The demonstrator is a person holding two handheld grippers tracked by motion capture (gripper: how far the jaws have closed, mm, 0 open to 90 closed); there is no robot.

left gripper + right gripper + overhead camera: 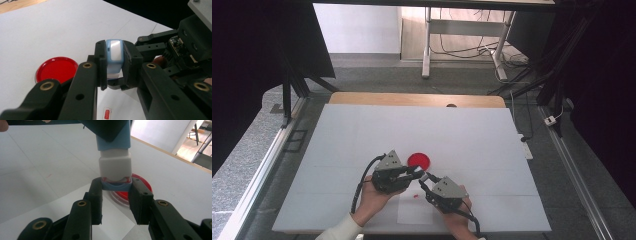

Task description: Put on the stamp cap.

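A small stamp-like block (114, 51) with a pale blue body and a white middle hangs just above the white table (362, 135). My left gripper (115, 61) is shut on its blue body, and the same gripper (418, 174) reaches in from the left in the high view. My right gripper (116, 188) is shut on the block's blue lower end (116, 185), below the white section (115, 165). In the high view the right gripper (426, 179) meets the left one tip to tip. A round red dish (419, 160) lies flat right behind them.
A white paper sheet (414, 210) lies under the hands near the front edge and carries a small red printed mark (107, 113). The wooden table edge (417, 98) runs along the back. Dark frames and cables stand beyond the table.
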